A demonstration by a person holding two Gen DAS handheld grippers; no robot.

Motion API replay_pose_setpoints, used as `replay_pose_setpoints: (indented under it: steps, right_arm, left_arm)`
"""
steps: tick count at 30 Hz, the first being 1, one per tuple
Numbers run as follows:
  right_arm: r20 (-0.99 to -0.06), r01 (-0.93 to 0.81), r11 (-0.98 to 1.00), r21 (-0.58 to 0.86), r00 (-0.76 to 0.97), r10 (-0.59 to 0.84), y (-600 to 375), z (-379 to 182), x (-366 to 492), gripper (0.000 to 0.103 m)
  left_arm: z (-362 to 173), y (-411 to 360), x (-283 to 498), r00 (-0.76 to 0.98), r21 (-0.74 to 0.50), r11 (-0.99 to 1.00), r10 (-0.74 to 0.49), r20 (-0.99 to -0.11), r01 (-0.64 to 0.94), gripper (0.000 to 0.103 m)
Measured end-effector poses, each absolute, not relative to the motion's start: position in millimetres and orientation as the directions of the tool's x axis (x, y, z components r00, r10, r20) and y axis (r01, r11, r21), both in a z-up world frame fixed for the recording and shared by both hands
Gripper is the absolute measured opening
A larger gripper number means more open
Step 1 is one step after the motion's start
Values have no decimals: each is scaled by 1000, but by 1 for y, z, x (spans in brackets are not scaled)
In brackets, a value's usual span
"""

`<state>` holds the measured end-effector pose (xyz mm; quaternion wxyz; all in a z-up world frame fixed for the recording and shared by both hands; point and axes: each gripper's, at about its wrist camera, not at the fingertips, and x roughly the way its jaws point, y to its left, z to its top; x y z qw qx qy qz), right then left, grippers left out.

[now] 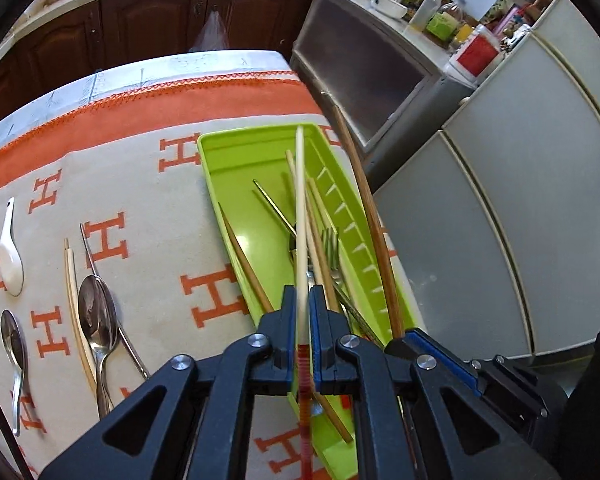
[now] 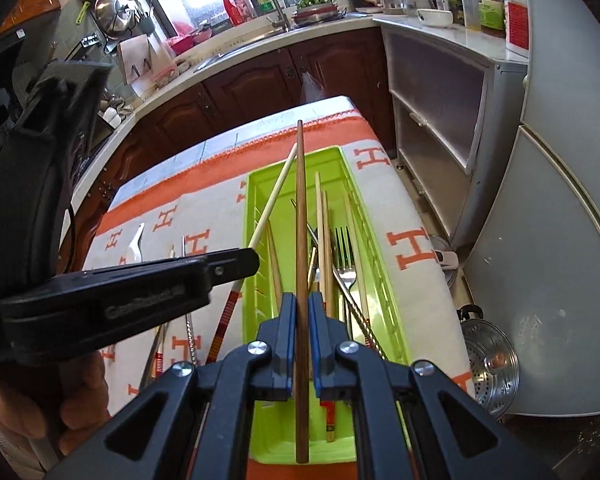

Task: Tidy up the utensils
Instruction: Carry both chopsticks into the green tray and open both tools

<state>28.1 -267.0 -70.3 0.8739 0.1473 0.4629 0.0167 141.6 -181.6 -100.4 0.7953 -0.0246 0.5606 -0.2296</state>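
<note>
Chopsticks in both grippers. Left gripper (image 1: 302, 294) is clamped on a pale chopstick (image 1: 300, 200), right gripper (image 2: 302, 300) on a dark wooden one (image 2: 300, 216), both held lengthwise over the green tray (image 1: 236, 160), probably to drop in parallel. Spoons (image 1: 96, 312) wait lower left on the counter (image 1: 148, 208).

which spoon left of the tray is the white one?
The farthest one: the white ceramic spoon, beyond the small metal spoon; the large metal spoon lies nearer the green tray.
</note>
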Motion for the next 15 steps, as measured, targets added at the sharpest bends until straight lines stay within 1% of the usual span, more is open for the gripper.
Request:
replay_pose_setpoints:
  steps: [1,3,5,6,7,8,9,13,15]
  right_arm:
    - [-808,108,955,276,564,169,-268,-73,30,6]
    - [-815,112,956,272,554,167,-268,-78,32,6]
    - [-821,113,956,271,546,168,-269,-82,35,6]
    - [-822,111,956,272,543,171,-269,-84,36,6]
    - [-824,109,956,272,540,173,-269,-85,37,6]
    - [-825,108,957,271,538,173,-268,-86,38,6]
    - [-827,104,958,267,535,172,-267,-87,39,6]
    - [-840,83,965,249,515,172,-259,-90,42,7]
    - [-848,81,971,227,507,156,-256,-91,42,7]
  left_arm:
    - [-101,-182,142,273,-285,898,-382,-883,335,10]
    - [-100,-180,143,285,-278,900,-378,-881,335,25]
    - [-93,-173,140,317,-253,908,-361,-877,334,29]
    - [-90,-169,138,338,-236,912,-351,-873,337,34]
    - [-87,-166,137,352,-224,915,-342,-871,335,38]
    - [-84,-161,135,366,-214,919,-334,-869,332,44]
    - [-81,-156,134,380,-204,922,-326,-865,328,47]
    - [-69,-133,128,432,-153,935,-287,-855,319,49]
    - [-66,-123,125,452,-131,941,-268,-851,311,57]
